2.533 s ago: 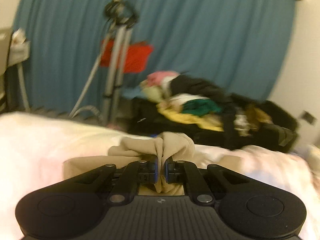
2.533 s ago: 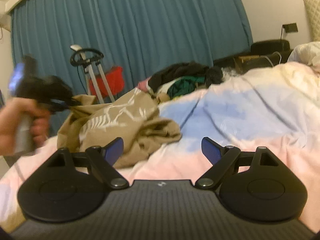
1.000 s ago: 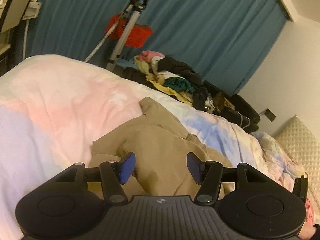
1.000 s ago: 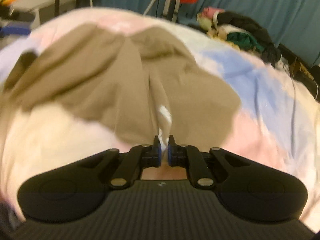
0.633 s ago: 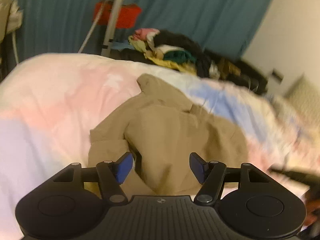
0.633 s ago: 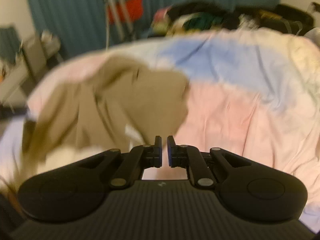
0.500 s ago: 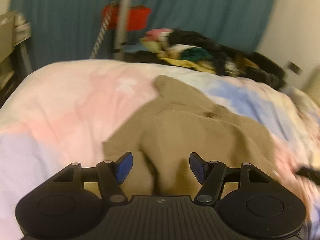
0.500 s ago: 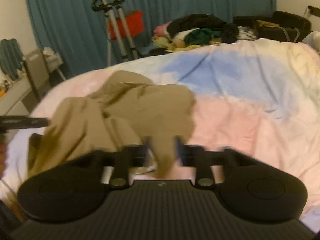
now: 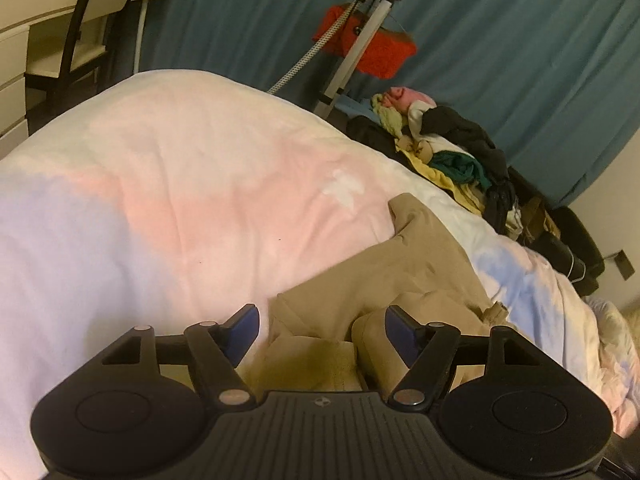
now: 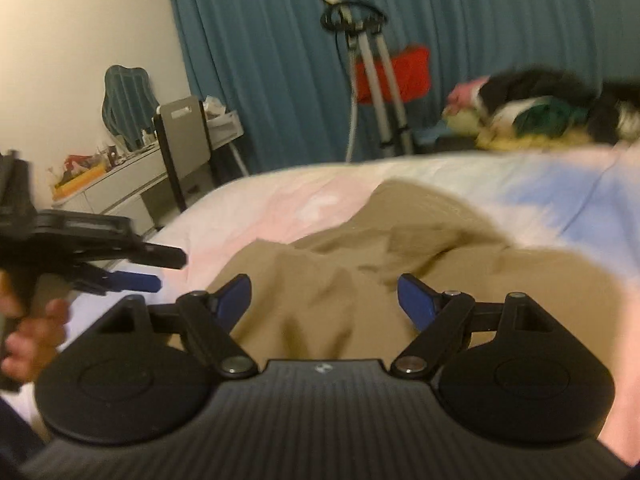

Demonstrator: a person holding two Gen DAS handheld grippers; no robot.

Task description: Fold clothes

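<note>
A tan garment (image 9: 404,276) lies crumpled on the pastel pink and blue duvet (image 9: 180,184). My left gripper (image 9: 322,330) is open just above its near folded edge, holding nothing. In the right wrist view the same tan garment (image 10: 400,264) spreads under my right gripper (image 10: 324,298), which is open and empty. The left gripper (image 10: 156,270) also shows at the left of that view, held in a hand, jaws apart.
A pile of mixed clothes (image 9: 444,148) sits beyond the bed's far side, in front of a teal curtain (image 9: 500,40). A tripod (image 10: 372,80) with a red bag (image 9: 364,46) stands by it. A desk and chair (image 10: 176,152) are at the left.
My right gripper was shut on the tan garment a second ago; it has let go and opened. The garment has dropped onto the duvet. My left gripper stays open and has shifted left.
</note>
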